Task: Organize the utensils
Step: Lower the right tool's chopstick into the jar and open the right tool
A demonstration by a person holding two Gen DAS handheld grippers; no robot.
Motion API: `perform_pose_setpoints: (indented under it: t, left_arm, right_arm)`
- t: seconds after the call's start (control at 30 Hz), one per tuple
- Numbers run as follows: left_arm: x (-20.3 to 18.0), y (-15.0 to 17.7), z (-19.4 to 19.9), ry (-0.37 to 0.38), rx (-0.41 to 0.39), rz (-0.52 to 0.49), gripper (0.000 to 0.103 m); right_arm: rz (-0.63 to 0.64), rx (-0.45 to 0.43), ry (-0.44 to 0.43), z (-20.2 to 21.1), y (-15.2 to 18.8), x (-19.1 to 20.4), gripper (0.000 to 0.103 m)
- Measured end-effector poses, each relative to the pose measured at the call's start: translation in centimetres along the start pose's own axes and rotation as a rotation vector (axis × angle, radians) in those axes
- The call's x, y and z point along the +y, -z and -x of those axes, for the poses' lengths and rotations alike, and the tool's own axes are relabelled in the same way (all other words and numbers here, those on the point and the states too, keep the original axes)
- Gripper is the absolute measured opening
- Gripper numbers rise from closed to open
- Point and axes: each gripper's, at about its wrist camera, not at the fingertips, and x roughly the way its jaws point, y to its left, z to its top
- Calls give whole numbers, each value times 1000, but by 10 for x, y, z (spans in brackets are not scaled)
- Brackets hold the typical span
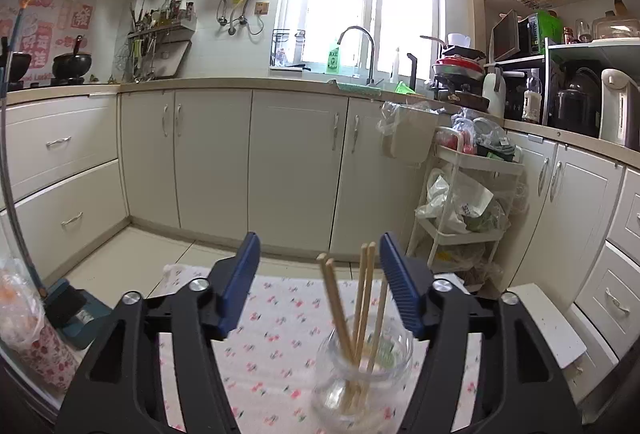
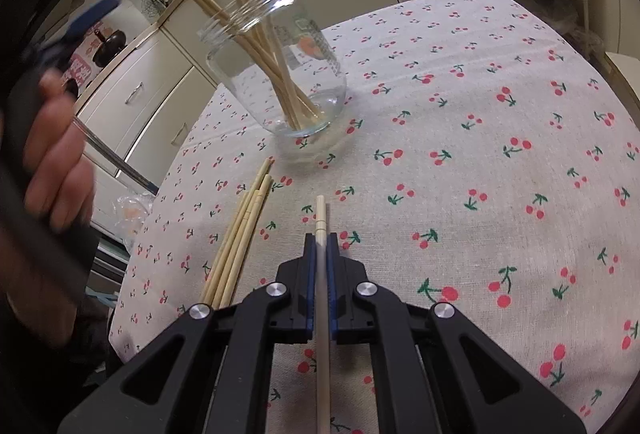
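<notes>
A clear glass jar (image 1: 362,366) stands on the cherry-print tablecloth (image 1: 276,314) with several bamboo chopsticks (image 1: 362,294) leaning in it. My left gripper (image 1: 320,246) hovers over the jar, open, its blue pads (image 1: 244,274) apart and touching nothing. In the right wrist view the same jar (image 2: 280,73) stands at the far left of the cloth (image 2: 480,153). My right gripper (image 2: 320,240) is shut on a single pale chopstick (image 2: 320,218), low over the cloth. Several loose chopsticks (image 2: 240,234) lie just left of it. The left gripper (image 2: 92,13) shows blurred at the upper left, held by a hand (image 2: 56,161).
Cream kitchen cabinets (image 1: 296,161) run behind the table, with a sink tap (image 1: 360,49) under the window. A white trolley (image 1: 468,201) stuffed with bags stands at the right, a white stool (image 1: 552,326) beside it. A plastic bag (image 1: 24,314) sits at the table's left edge.
</notes>
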Motion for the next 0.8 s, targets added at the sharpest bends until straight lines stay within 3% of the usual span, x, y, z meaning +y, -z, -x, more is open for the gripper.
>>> perform_pose_setpoints:
  t: [0.2,0.5,0.8]
  left_arm:
    - [36,31,43,-55,68,21,81]
    - [92,76,49,-144,170,131,84]
    - [111,95,33,-161,212,204,84]
  right_arm:
    - [-32,-112,-51,35,-9,10,6]
    - [4,-434,-122,99,-77,53,6]
    - [73,-561,-124,118,-128,82,6]
